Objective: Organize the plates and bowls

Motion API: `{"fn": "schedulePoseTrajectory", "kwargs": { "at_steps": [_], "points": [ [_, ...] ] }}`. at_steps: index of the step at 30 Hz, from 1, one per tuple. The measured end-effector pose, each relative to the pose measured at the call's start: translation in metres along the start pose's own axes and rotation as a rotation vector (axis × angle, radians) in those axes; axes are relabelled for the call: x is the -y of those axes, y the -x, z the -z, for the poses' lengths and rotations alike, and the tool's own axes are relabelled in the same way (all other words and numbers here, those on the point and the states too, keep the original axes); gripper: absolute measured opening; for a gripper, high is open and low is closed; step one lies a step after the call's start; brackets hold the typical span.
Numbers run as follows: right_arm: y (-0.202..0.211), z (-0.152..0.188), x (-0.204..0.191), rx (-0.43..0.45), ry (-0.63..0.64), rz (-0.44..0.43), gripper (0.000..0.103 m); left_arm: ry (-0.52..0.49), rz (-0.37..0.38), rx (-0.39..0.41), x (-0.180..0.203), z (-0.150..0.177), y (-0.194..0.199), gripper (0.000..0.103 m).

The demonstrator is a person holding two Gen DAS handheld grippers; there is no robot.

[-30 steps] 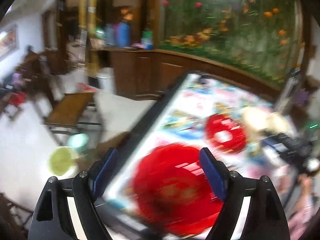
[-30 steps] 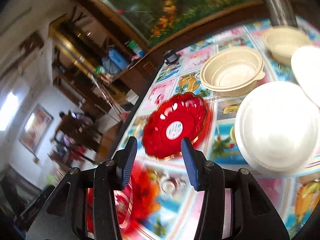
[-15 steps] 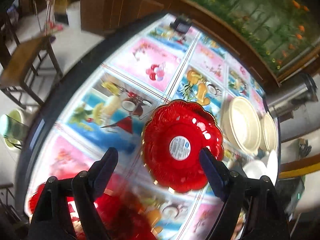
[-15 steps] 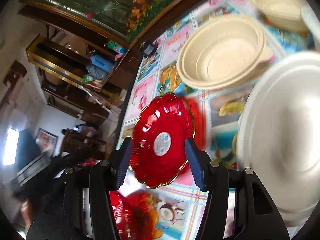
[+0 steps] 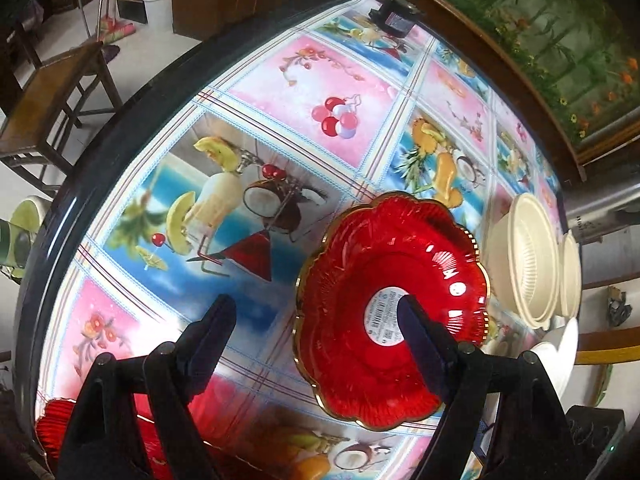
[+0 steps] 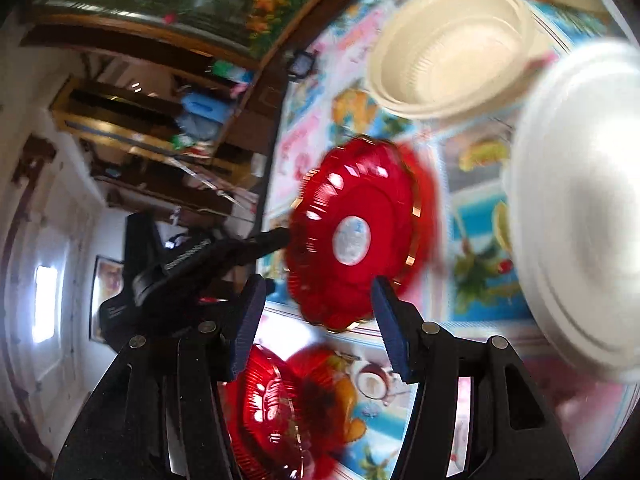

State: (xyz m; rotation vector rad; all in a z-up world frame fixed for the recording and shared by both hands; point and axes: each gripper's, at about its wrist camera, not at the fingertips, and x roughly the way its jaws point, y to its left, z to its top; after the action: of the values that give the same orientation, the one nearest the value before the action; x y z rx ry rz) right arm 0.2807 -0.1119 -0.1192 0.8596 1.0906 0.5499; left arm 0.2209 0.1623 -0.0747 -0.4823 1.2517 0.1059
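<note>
**Both grippers spread over the red plate**

The left gripper (image 5: 314,316) hangs above the table (image 5: 280,80) with its jaws spread wide and nothing between them; its right finger overlaps the red plate (image 5: 360,280) in the left wrist view, though whether it touches the plate cannot be told; the plate lies flat on the fruit-print cloth at about 4 o'clock of that view, gold-edged and scalloped, with a round white label (image 5: 382,316) at its centre; a second red plate (image 5: 52,420) sits at 8 o'clock by the table edge; two cream bowls (image 5: 524,260) sit side by side at 3 o'clock, just beyond the red plate.

The right gripper (image 6: 316,316) is likewise spread and holds nothing; its view is blurred, so detail is probably unreliable; the red plate (image 6: 360,208) lies just past its fingertips, near the centre; a cream bowl (image 6: 452,48) sits at 1 o'clock; a white plate (image 6: 580,216) fills 3 o'clock; the left gripper reaches the red plate's rim from 9 o'clock.
</note>
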Motion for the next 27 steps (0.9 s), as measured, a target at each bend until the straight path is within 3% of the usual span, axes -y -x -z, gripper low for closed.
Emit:
{"fn": "schedulePoseTrajectory", "kwargs": {
  "at_steps": [3, 8, 13, 16, 17, 20, 21, 27],
  "points": [
    [-0.005, -0.002, 0.007, -0.006, -0.033, 0.059, 0.056, -0.003, -0.022, -0.010, -0.003, -0.001, -0.004, 0.082],
    [-0.014, -0.006, 0.021, -0.002, -0.075, 0.136, 0.056, -0.006, -0.019, -0.024, -0.003, -0.004, -0.011, 0.073],
    [-0.020, -0.008, 0.023, 0.014, -0.057, 0.116, 0.056, -0.015, -0.008, -0.053, -0.002, -0.003, -0.018, 0.038],
    [-0.022, -0.010, 0.027, 0.023, -0.044, 0.079, 0.055, -0.040, -0.023, -0.048, 0.001, 0.000, -0.019, 0.025],
    [-0.022, -0.010, 0.027, 0.025, -0.045, 0.081, 0.053, -0.043, -0.024, -0.050, 0.001, 0.000, -0.019, 0.022],
    [-0.025, -0.009, 0.031, 0.018, -0.050, 0.094, 0.030, -0.050, -0.031, -0.045, 0.001, 0.004, -0.018, 0.015],
    [-0.027, -0.009, 0.034, 0.004, -0.059, 0.088, 0.018, -0.058, -0.043, -0.038, 0.002, 0.005, -0.017, 0.014],
    [-0.025, -0.004, 0.034, 0.017, -0.053, 0.076, 0.014, -0.075, -0.059, -0.017, 0.002, 0.010, -0.011, 0.014]
  ]
}}
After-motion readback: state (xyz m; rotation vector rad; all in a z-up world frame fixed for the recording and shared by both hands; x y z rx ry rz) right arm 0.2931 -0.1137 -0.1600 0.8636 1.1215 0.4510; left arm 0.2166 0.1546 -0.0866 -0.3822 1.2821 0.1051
